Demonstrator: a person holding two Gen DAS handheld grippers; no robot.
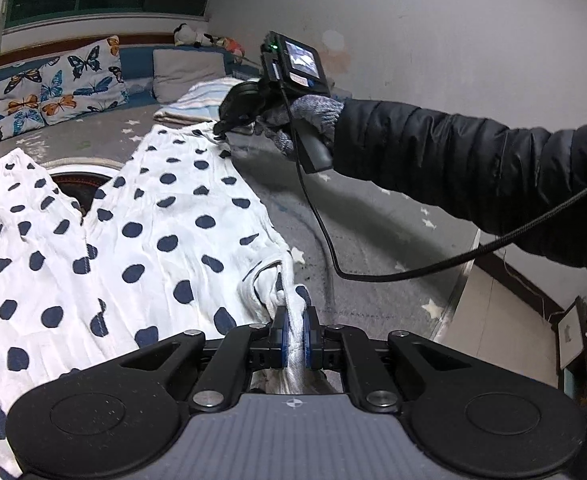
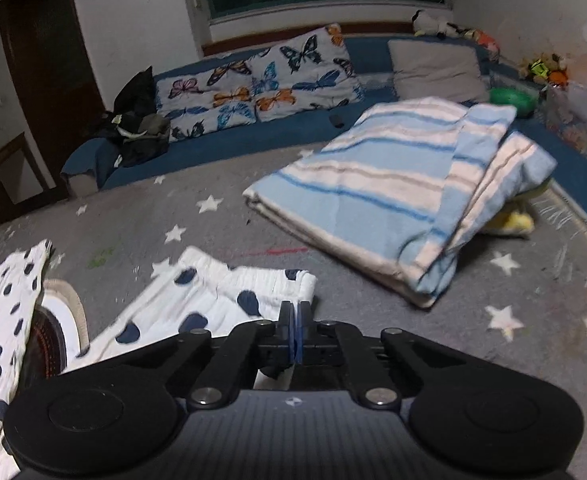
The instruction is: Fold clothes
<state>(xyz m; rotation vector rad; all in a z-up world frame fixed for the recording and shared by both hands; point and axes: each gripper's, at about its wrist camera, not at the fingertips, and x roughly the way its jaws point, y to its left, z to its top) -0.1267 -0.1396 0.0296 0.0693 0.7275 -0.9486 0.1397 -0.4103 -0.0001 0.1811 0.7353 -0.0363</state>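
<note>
A white garment with navy dots [image 1: 133,240] lies spread on a grey star-print mat [image 1: 373,240]. My left gripper [image 1: 293,320] is shut on a bunched white edge of it at the near end. At the far end, a gloved hand in a dark sleeve holds my right gripper [image 1: 218,130] at the corner of one leg's hem. In the right wrist view, that gripper [image 2: 294,312] has its jaws pressed together at the right corner of the dotted hem [image 2: 253,284], pinching its thin edge. The garment's other leg [image 2: 5,300] lies to the left.
A folded blue-striped blanket [image 2: 393,188] lies just beyond the hem. Butterfly pillows [image 2: 261,84] and a grey pillow [image 2: 437,64] line the back. A dark round object with a white rim [image 1: 77,184] sits under the garment between the legs. The right gripper's cable [image 1: 325,240] crosses the mat.
</note>
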